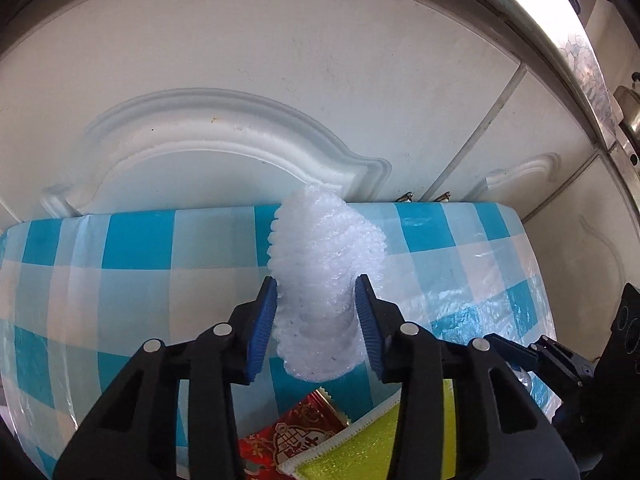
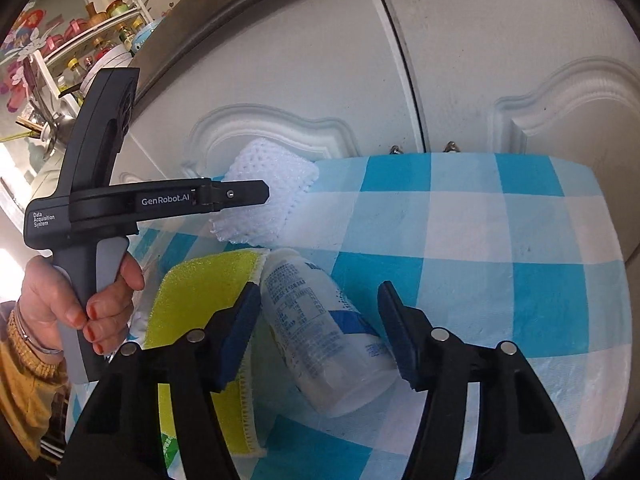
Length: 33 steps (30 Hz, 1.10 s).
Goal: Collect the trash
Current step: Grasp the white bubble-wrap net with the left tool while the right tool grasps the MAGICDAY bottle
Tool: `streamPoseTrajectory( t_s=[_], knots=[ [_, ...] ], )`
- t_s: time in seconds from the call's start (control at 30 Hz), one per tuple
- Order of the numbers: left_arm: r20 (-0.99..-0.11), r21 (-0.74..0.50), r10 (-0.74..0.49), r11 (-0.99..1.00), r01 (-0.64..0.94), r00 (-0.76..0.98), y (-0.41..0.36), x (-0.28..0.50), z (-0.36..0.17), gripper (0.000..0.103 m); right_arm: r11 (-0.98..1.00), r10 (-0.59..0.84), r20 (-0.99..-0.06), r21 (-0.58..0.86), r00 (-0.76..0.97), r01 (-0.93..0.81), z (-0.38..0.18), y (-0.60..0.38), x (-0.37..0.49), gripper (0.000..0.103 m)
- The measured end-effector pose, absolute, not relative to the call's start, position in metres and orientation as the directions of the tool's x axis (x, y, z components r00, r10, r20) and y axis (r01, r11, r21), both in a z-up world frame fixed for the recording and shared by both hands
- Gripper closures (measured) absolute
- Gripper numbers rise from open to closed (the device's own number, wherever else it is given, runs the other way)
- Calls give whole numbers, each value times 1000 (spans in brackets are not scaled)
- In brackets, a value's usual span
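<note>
L gripper (image 1: 316,312) pads flank white foam net (image 1: 324,280) on checked cloth (image 1: 140,272), about touching; grip unconfirmed. R gripper (image 2: 320,332) half-open, bottle (image 2: 320,332) betw. pads, L pad touching. Close both squarely, mid-body, w/o snagging yellow cloth (image 2: 200,280)

The tabletop (image 2: 500,240) was covered in a blue-and-white checked plastic cloth, its far edge against white cabinet doors. Near the far edge lay a white foam net (image 1: 320,272). Nearer the middle a white bottle (image 2: 320,332) with a printed label lay on its side, its neck touching a yellow-green cloth (image 2: 200,288) spread flat towards the left edge. A red wrapper (image 1: 296,432) lay beside that cloth, partly under it.
</note>
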State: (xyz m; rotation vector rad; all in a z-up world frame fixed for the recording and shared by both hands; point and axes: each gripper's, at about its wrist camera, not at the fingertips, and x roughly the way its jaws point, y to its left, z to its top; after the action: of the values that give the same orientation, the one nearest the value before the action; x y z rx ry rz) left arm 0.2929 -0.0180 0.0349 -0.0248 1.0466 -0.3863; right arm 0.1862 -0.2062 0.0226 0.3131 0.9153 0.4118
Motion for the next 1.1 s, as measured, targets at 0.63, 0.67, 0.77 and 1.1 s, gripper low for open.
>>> streamPoseTrajectory(
  t_s=[0.63, 0.67, 0.77, 1.1],
  knots=[
    [-849, -235, -380, 894, 381, 367, -16, 220, 36, 71, 862, 500, -693, 454, 520, -225, 22, -176, 120, 60],
    [-850, -237, -382, 892, 385, 363, -15, 213, 36, 71, 865, 496, -694, 450, 522, -223, 23, -174, 114, 60],
    [-851, -243, -391, 885, 398, 351, -16, 194, 33, 72, 869, 489, -697, 441, 524, -224, 25, -168, 93, 60],
    [-840, -275, -428, 866, 419, 334, -11, 108, 29, 72, 873, 470, -687, 456, 555, -175, 29, -161, 16, 60]
  ],
)
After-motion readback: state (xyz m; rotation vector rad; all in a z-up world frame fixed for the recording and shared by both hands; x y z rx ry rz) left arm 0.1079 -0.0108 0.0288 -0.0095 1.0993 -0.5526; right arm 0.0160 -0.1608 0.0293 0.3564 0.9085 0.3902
